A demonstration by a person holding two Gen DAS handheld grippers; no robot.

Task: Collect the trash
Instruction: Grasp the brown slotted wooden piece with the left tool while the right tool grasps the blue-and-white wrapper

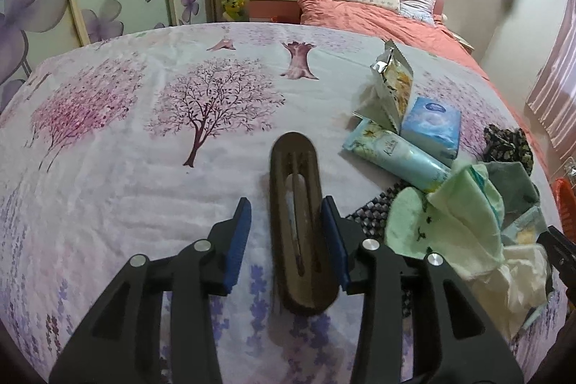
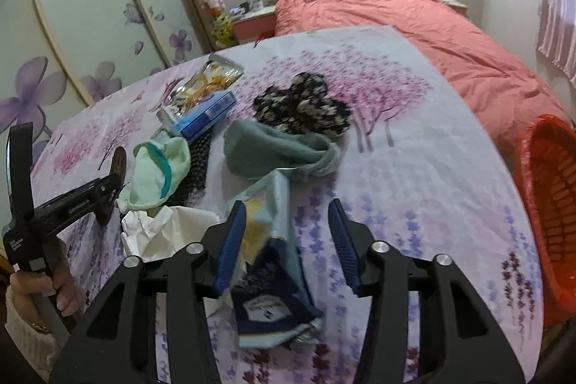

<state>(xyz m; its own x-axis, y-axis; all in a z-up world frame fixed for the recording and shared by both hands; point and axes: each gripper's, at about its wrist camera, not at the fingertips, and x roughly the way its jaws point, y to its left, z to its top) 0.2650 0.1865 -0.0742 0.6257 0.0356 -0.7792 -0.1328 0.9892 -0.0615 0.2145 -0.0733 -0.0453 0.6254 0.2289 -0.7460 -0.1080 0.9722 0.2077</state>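
Observation:
My left gripper is open around a dark brown oval case lying on the floral bedsheet; the right pad touches its side, the left pad stands apart. My right gripper is open over a blue-and-navy snack wrapper that lies between its fingers. Crumpled white paper lies left of it. An opened foil snack bag stands further back, and it also shows in the right wrist view.
An orange basket stands at the right of the bed. A blue tissue pack, a cream tube, green cloths, a grey-green cloth and a black patterned cloth lie around. The left gripper shows at left.

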